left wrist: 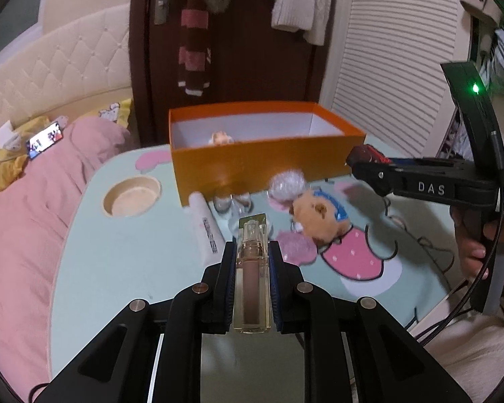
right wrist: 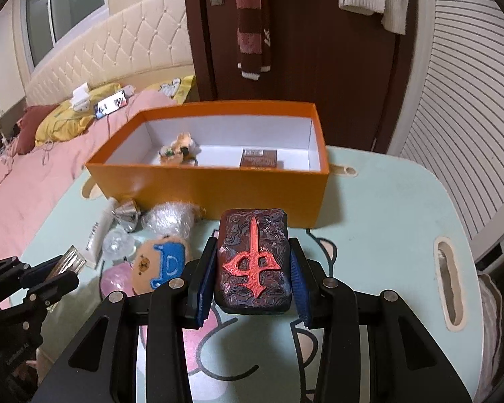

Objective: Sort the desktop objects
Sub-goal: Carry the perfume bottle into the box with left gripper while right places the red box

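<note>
Firmly clawed: embossed dark block (right wrist: pixel 253 262)

An orange box (right wrist: pixel 218 188) with a white inside sits on a pale mint surface (right wrist: pixel 386 228) printed with a pink cartoon figure. A dark block (right wrist: pixel 253 262) bears a raised red emblem over swirled purple. A clear tube (left wrist: pixel 252 278) holds beige-pink liquid. A tan plush toy (left wrist: pixel 319 215) wears blue. The bed cover (left wrist: pixel 23 218) is pink.

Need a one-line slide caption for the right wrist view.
Right gripper grips a dark tile with a red emblem above the table, facing the orange box.
</note>
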